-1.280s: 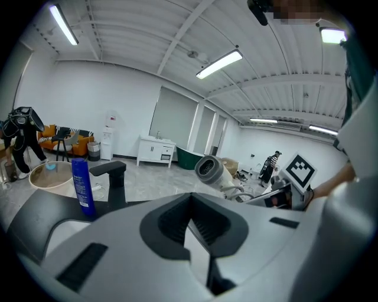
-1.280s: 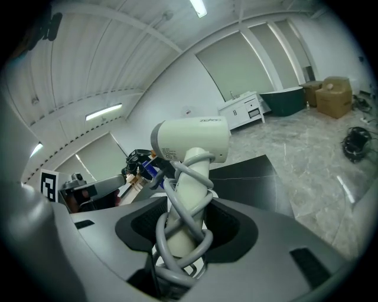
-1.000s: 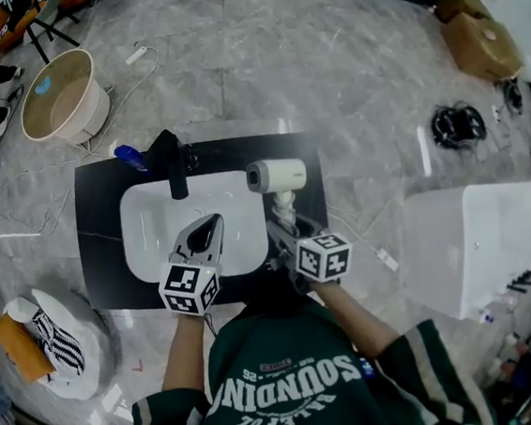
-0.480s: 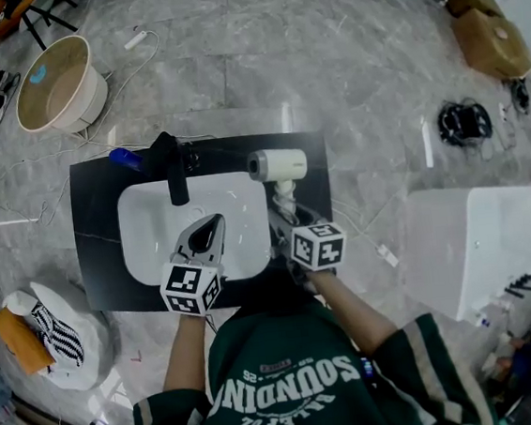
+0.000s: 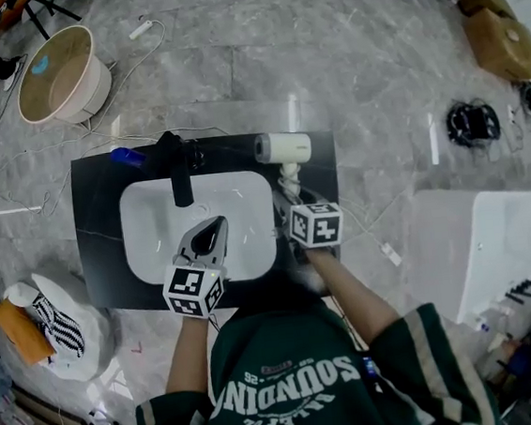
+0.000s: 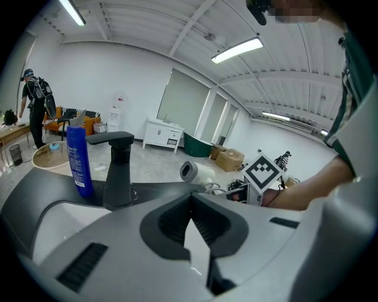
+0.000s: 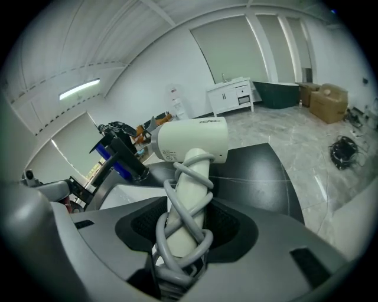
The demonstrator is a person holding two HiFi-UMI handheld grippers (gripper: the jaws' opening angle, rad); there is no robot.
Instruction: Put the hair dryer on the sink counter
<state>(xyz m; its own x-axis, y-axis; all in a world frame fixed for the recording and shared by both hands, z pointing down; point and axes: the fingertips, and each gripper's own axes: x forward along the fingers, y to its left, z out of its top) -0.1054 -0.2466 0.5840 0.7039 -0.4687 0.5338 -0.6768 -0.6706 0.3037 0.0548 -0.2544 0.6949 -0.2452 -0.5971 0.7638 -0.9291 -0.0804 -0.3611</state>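
A white hair dryer hangs over the back right part of the black sink counter. Its grey cord is wound round the handle. My right gripper is shut on that handle, with the dryer's head tilted away above the counter. My left gripper is shut on nothing and hovers over the white basin. In the left gripper view the hair dryer shows beyond my left gripper, beside the right gripper's marker cube.
A black faucet and a blue bottle stand at the counter's back edge. On the floor are a round tub, a white cabinet at the right, coiled cables and a cardboard box.
My right gripper has carried the hair dryer farther from me and lower, toward the counter's back right corner. The left gripper has hardly shifted.
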